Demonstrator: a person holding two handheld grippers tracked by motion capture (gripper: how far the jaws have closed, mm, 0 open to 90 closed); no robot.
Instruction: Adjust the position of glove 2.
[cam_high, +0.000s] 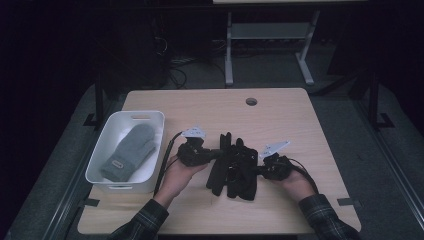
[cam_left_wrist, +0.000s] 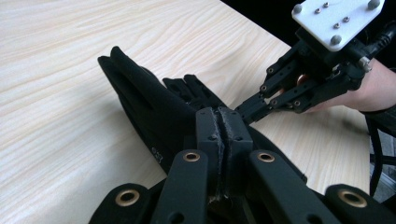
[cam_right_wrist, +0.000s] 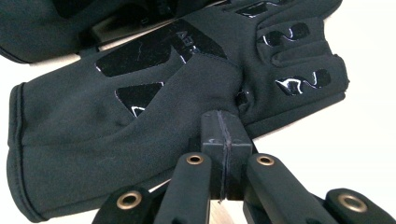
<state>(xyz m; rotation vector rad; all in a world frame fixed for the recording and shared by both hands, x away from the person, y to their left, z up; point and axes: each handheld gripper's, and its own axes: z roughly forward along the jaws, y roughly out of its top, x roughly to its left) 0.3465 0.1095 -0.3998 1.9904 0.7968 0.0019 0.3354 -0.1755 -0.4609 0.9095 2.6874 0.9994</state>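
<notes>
I see a pale wooden desk (cam_high: 210, 107) with a pair of black gloves (cam_high: 235, 167) lying near its middle, a little toward 6 o'clock, fingertips pointing to 12. My left gripper (cam_high: 220, 154) comes at the gloves from 9 o'clock and my right gripper (cam_high: 259, 169) from 3 o'clock, each held in a hand at the near edge; plaid sleeves (cam_high: 145, 220) show at the bottom. In the left gripper view my fingers (cam_left_wrist: 208, 135) are pressed together with no gap I can see, their tips touching the dark fabric of a glove (cam_left_wrist: 144, 102); whether any cloth is caught between them I cannot tell. Beyond them the right gripper (cam_left_wrist: 247, 112) reaches in from about 2 o'clock, its tip against the same heap. In the right gripper view my fingers (cam_right_wrist: 212, 135) are likewise together, tips touching the glove (cam_right_wrist: 116, 135) at the base of its thumb, and a pinch of fabric there is not clear enough to confirm. That glove lies palm up, shiny grip patches (cam_right_wrist: 140, 53) showing. At 9 o'clock on the desk stands a white bin (cam_high: 102, 150) holding a grey mitten (cam_high: 129, 151), well apart from the gloves. A round cable hole (cam_high: 251, 101) sits near the far edge at 12 o'clock.
</notes>
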